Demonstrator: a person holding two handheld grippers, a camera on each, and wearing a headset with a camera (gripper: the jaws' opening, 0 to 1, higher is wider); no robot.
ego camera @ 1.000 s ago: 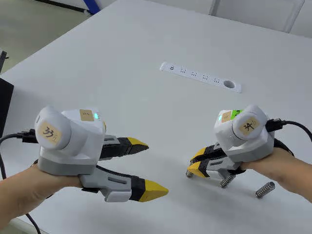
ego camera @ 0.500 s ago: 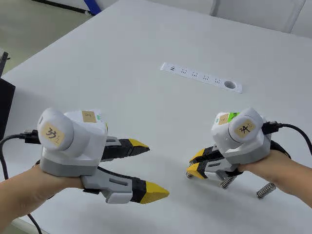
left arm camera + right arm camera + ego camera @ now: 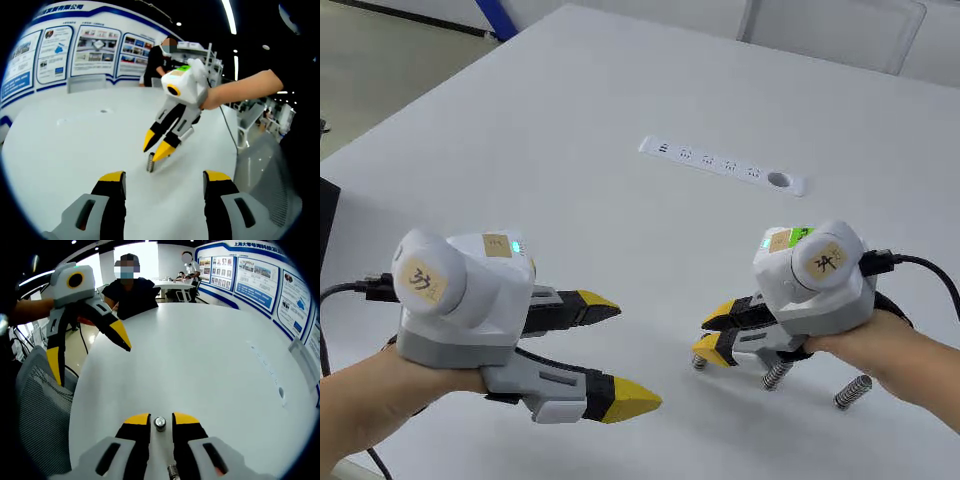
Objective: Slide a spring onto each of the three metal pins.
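Three small metal pieces sit by the right gripper (image 3: 708, 335): a pin (image 3: 700, 362) upright just under its tips, a near spring (image 3: 777, 375) leaning beneath its body, and a far spring (image 3: 852, 391) behind it, by the hand.

Right gripper: jaws at a narrow gap. In the right gripper view the pin's round head sits centred between the tips. The jaws seem clear of it, though contact is hard to judge at this angle.

Left gripper (image 3: 615, 350): jaws spread wide, nothing between them, well apart from the pin and pointing toward it.

Step in hand (judgement): securing the pin. Close low on the shank, leave the top free and keep it plumb. Both springs lie behind the right gripper's tips, so the left gripper has to reach past it. Take a spring lightly at mid-length so the coils don't crush, line its bore with the pin, then slide it on.

Surface: the bench (image 3: 570, 120) is white, smooth and matt, so loose springs will likely roll if nudged. A power strip (image 3: 720, 165) lies far ahead of both grippers.

Room: poster panels (image 3: 50, 50) on the wall, a mesh chair (image 3: 40, 405) beside the bench, and a person (image 3: 132, 290) at the bench's far end.
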